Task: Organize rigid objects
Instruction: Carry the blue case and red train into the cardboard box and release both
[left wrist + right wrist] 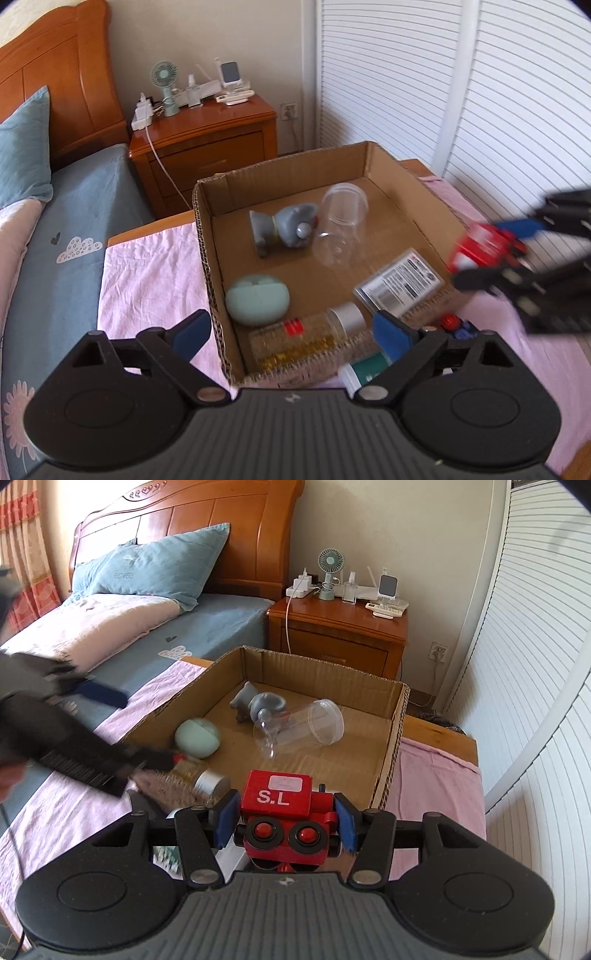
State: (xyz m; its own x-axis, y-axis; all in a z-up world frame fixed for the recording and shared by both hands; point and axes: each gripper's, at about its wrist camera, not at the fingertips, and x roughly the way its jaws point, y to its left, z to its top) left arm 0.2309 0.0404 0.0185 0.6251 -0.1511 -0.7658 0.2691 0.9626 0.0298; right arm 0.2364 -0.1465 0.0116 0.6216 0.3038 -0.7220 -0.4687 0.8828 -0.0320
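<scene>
While the left gripper (291, 332) gapes empty over the cardboard box's (280, 168) near wall, the right gripper (286, 821) clamps a red toy train (286, 812) beside that box.

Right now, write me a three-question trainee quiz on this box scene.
1. True or false: the right gripper holds the red toy train.
2. Which lies inside the cardboard box? A clear plastic jar; B green desk fan; C blue pillow.
3. Fill in: the left gripper is ____.

Key: 1 true; 2 A; 3 open, gripping nothing.
</scene>
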